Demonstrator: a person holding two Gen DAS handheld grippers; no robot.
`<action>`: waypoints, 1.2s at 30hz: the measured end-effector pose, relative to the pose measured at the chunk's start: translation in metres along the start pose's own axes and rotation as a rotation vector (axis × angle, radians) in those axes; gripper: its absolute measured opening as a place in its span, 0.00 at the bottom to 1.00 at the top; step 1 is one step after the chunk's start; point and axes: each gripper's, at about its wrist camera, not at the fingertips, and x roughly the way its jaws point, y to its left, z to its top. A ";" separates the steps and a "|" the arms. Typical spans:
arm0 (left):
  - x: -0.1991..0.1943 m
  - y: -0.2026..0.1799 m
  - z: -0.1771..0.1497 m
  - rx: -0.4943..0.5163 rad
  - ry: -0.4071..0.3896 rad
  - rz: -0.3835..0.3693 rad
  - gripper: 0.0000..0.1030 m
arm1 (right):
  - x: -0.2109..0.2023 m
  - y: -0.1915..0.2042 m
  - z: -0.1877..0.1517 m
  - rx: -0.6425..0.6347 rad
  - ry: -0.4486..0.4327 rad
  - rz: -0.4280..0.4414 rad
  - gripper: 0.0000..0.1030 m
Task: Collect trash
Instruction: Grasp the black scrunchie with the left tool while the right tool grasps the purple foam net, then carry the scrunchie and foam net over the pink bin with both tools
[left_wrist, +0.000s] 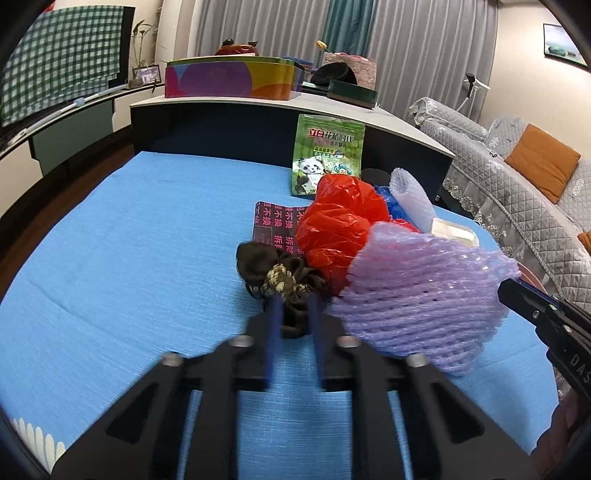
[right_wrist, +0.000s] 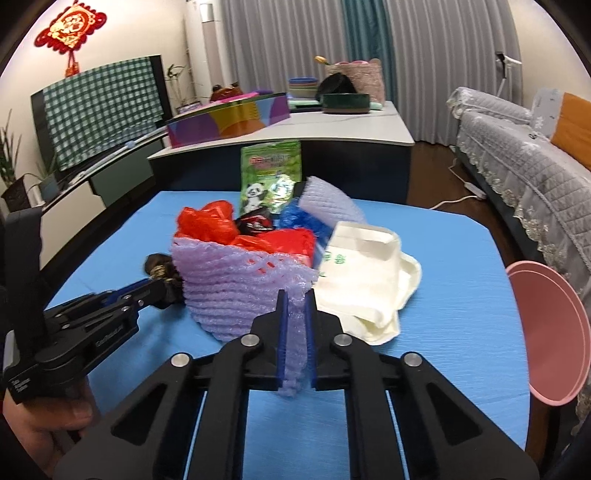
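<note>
Left wrist view: both grippers clenched on trash at the pile

Left wrist view shows the left gripper (left_wrist: 293, 301) clenched on a dark brown crumpled bag (left_wrist: 277, 275) that lies on the blue desk (left_wrist: 129, 240), its blue pads pressing into the bundle. No earlier picture bears out any motion, so only the grasp is told. Just right of it the purple foam net (left_wrist: 424, 291) bulges like a cup, touching the red plastic bag (left_wrist: 340, 221) behind it.

From the right wrist view, the right gripper (right_wrist: 295, 302) grasps the near rim of that purple foam net (right_wrist: 240, 284), a fold of foam squeezed between its blue pads. The net sits open side up as a loose container; red plastic bag (right_wrist: 280, 240) fills its top and spills out behind. A second roll of pale foam (right_wrist: 325, 203) and a blue wrapper (right_wrist: 295, 221) lie toward the far edge of the desk, beside the green panda pouch (right_wrist: 269, 177) standing upright at that edge. A cream cloth bag (right_wrist: 362, 280) lies flat, touching the net's right side. What it holds cannot be told.

A pink bin (right_wrist: 550, 332) stands off the desk's right edge, only its rim and wall showing; its contents are hidden. The person's hand (right_wrist: 44, 424) holds the left gripper's handle at the lower left.
</note>
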 end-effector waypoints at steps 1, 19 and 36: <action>-0.002 0.000 0.001 0.004 -0.005 0.007 0.07 | -0.002 0.002 0.001 -0.006 -0.007 0.003 0.08; -0.057 0.007 0.007 -0.001 -0.132 0.028 0.05 | -0.077 0.009 0.015 -0.028 -0.217 -0.049 0.07; -0.102 -0.020 0.014 0.079 -0.239 -0.078 0.05 | -0.127 -0.015 0.012 0.022 -0.300 -0.184 0.07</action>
